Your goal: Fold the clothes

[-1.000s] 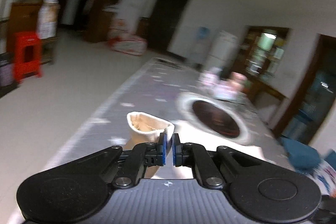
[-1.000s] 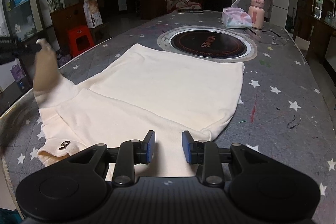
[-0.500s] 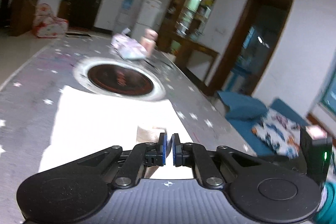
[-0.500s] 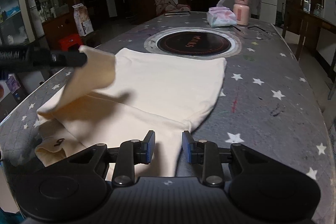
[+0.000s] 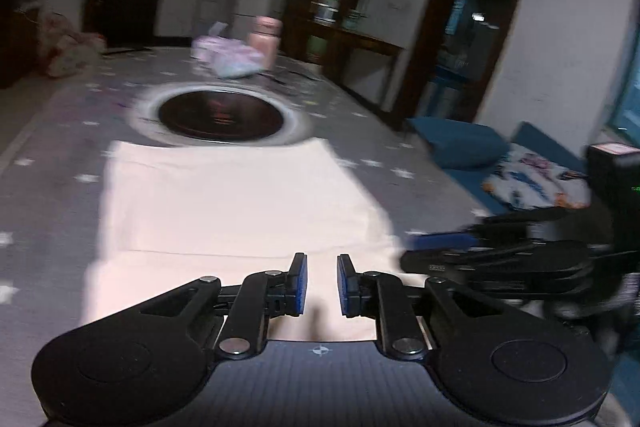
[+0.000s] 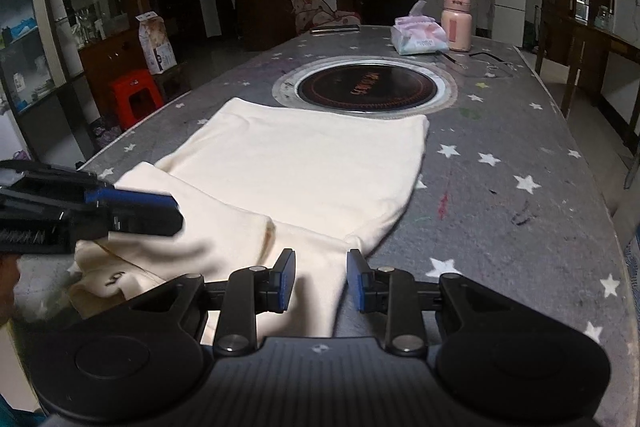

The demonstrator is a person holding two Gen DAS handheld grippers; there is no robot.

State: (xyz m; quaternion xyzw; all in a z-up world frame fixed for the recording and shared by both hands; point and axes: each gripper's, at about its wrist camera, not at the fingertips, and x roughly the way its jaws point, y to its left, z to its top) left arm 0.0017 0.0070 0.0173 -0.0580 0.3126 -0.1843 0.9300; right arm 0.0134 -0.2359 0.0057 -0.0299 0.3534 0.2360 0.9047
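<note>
A cream garment (image 6: 296,179) lies flat on the grey star-patterned table (image 6: 520,195); a sleeve (image 6: 224,227) is folded across its near part. It also shows in the left wrist view (image 5: 240,203). My left gripper (image 5: 319,285) is open and empty just above the garment's near part; from the right wrist view it shows at the left (image 6: 132,211). My right gripper (image 6: 321,281) is open and empty over the garment's near right edge; it shows blurred at the right of the left wrist view (image 5: 440,251).
A round black induction plate (image 6: 364,89) is set in the table beyond the garment. A tissue pack (image 6: 418,35) and a pink bottle (image 6: 457,23) stand at the far end. A red stool (image 6: 134,97) and shelves stand left of the table.
My left gripper carried the sleeve across the garment, let it go and opened. The sleeve now lies folded on the body. My right gripper stayed open, nearly still.
</note>
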